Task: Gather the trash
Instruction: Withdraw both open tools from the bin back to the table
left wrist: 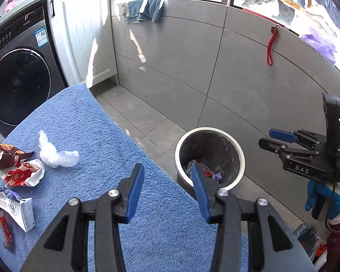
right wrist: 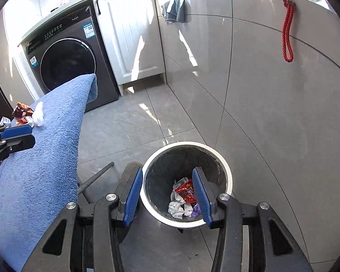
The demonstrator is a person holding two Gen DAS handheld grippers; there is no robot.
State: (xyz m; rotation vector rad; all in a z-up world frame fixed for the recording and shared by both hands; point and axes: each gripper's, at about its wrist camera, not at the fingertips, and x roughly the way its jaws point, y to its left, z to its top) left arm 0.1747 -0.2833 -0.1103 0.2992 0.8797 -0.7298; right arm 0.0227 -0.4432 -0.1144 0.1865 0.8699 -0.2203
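The left gripper [left wrist: 167, 170] hangs over the near edge of a blue terry-covered table [left wrist: 97, 140], its blue-padded jaws apart with nothing between them. The right gripper [right wrist: 167, 174] hovers above a white-rimmed waste bin [right wrist: 226, 170] on the grey tiled floor, jaws likewise apart and empty. In the left wrist view the right gripper shows at three o'clock, held by a hand in a blue glove [left wrist: 321, 199].

Inside the bin lie crumpled wrappers [right wrist: 184, 190]: red, white and a purple scrap.

On the table, at about nine o'clock in the left wrist view, uncollected trash is clustered: a white crumpled tissue [left wrist: 54, 154], a brown-and-red torn wrapper [left wrist: 9, 156] beside it, a red-and-white crushed paper cup [left wrist: 25, 174], a white printed carton [left wrist: 18, 208] and a red strip [left wrist: 5, 231] near the edge.

A dark front-loading washing machine [right wrist: 65, 63] stands at eleven o'clock in the right wrist view, a white cabinet [right wrist: 129, 36] next to it. A blue towel [right wrist: 176, 9] drapes over the tiled half wall at twelve, and a red rope loop [right wrist: 287, 29] hangs at two o'clock.
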